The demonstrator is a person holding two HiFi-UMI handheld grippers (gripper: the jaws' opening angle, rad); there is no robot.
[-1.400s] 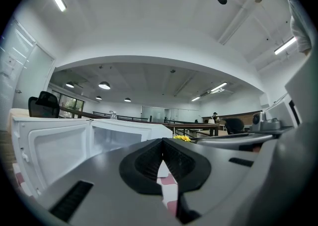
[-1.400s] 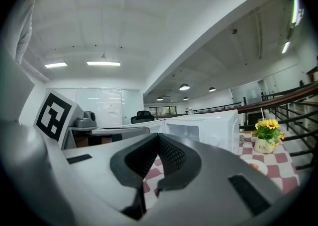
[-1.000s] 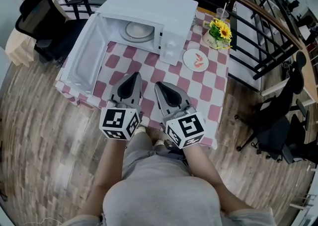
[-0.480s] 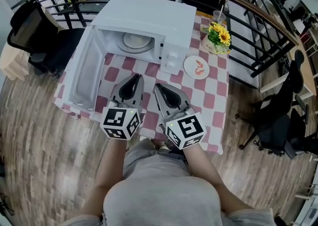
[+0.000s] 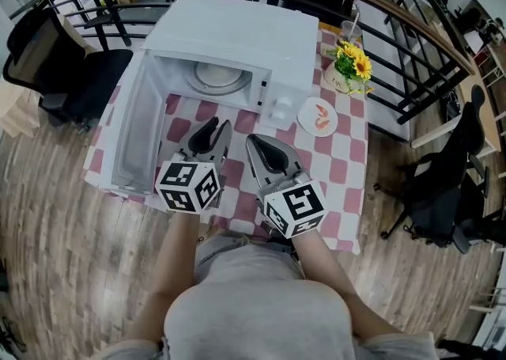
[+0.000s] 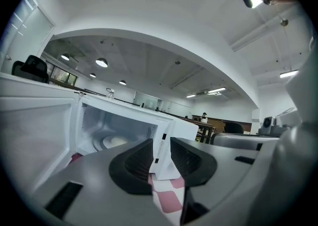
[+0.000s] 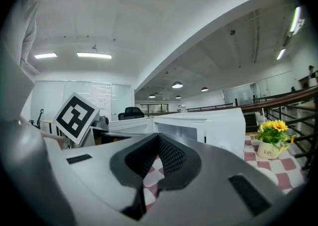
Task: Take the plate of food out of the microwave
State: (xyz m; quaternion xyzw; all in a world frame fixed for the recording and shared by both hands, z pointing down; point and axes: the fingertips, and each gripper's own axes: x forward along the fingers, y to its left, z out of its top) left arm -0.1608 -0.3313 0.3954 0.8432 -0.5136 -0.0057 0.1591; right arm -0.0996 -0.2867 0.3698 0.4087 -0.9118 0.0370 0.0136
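The white microwave (image 5: 237, 26) stands on the red-checked table, its door (image 5: 138, 133) swung wide open to the left. Inside lies a pale round plate or turntable (image 5: 219, 76), also visible in the left gripper view (image 6: 112, 142); I cannot tell whether food is on it. A small plate with pink food (image 5: 317, 116) sits on the table right of the microwave. My left gripper (image 5: 213, 126) hovers just before the open cavity; its jaws (image 6: 161, 143) have just been opening and nothing is between them. My right gripper (image 5: 254, 142) is beside it, shut and empty (image 7: 158, 138).
A pot of yellow flowers (image 5: 351, 62) and a clear cup (image 5: 350, 20) stand at the table's far right corner. A black railing (image 5: 411, 26) curves behind the table. Office chairs stand at the left (image 5: 55, 50) and right (image 5: 451, 184).
Both grippers have moved forward over the table towards the microwave. The left gripper has rolled a little and its jaws have parted; the right stays shut.
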